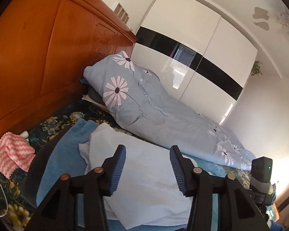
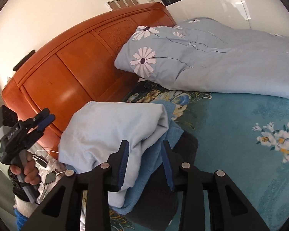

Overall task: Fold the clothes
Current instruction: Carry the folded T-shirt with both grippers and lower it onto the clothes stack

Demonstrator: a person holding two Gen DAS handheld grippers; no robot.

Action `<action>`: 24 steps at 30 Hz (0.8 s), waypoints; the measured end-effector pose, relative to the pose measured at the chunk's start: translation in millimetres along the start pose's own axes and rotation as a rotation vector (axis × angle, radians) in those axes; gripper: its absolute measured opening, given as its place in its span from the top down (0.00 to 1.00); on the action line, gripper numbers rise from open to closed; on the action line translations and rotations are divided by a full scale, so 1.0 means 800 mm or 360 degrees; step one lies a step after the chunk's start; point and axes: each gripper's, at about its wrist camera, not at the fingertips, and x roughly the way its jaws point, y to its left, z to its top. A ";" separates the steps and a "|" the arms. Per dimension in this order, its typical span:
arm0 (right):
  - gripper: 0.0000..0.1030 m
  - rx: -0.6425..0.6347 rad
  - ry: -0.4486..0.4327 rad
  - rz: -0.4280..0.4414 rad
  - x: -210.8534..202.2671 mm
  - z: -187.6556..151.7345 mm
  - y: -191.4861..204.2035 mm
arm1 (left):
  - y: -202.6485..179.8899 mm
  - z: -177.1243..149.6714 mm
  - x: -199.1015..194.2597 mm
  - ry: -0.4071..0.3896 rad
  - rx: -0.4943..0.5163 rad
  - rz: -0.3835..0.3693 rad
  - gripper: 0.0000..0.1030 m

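Note:
A folded pale blue garment lies on top of a blue towel, which rests on a dark garment, all stacked on the bed. My left gripper hovers open over the pale garment with nothing pressed between its pads. My right gripper stands open at the stack's near corner. The edges of the pale garment and the towel lie between its fingers, and the pads do not squeeze them. In the right wrist view a hand holds the left gripper beside the stack.
A daisy-print quilt is heaped along the far side of the teal floral sheet. The wooden headboard stands close behind the stack. A pink zigzag cloth and wire hangers lie nearby. White wardrobe behind.

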 end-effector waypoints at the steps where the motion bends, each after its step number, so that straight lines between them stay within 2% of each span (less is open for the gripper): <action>1: 0.65 -0.0037 0.0005 0.0023 0.000 -0.004 0.009 | -0.001 -0.007 0.003 0.0004 0.0004 0.0027 0.49; 7: 0.65 -0.0280 0.0022 0.0085 0.012 -0.024 0.054 | 0.011 -0.040 0.027 0.0103 0.0003 0.0115 0.48; 12: 0.62 -0.0248 0.0129 0.0084 0.039 -0.037 0.045 | 0.023 -0.055 0.035 0.0144 -0.0054 0.0113 0.48; 15: 0.62 -0.0269 0.0125 0.0084 0.033 -0.039 0.046 | 0.012 -0.058 0.016 0.0092 -0.0059 0.0157 0.47; 17: 0.62 -0.0309 0.0084 0.0096 0.018 -0.038 0.050 | 0.000 -0.064 0.000 0.0049 -0.0029 0.0243 0.39; 18: 0.61 -0.0332 0.0057 0.0082 0.010 -0.041 0.054 | -0.007 -0.068 -0.008 0.0036 -0.0007 0.0286 0.31; 19: 0.56 -0.0355 0.0029 0.0064 0.001 -0.047 0.057 | -0.014 -0.074 -0.016 0.0016 0.0020 0.0305 0.24; 22: 0.43 -0.0430 0.0011 -0.0020 -0.015 -0.072 0.065 | -0.024 -0.090 -0.033 -0.0035 0.0013 0.0265 0.14; 24: 0.43 -0.0473 0.0067 -0.0061 -0.010 -0.091 0.067 | -0.026 -0.100 -0.040 -0.0032 -0.0033 0.0270 0.11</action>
